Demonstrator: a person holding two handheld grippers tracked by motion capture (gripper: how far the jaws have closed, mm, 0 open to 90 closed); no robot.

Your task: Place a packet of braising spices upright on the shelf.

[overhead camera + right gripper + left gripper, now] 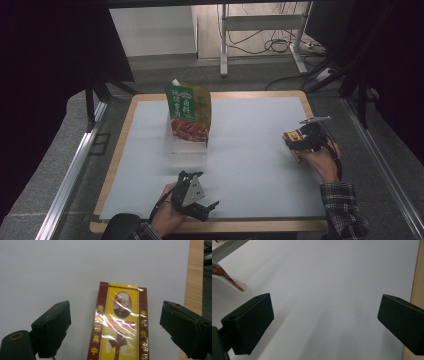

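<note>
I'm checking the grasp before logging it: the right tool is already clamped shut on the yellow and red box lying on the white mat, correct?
Not quite. In the right gripper view the right tool is open: its jaws stand either side of the yellow and red box with clear gaps, not pressing it. The box does lie on the white mat.

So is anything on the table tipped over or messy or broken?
Nothing looks spilled or broken. The green snack bag stands upright in its clear plastic tub. The yellow and red box lies flat on the white table between the open right gripper jaws, its shiny wrap smooth.
</note>
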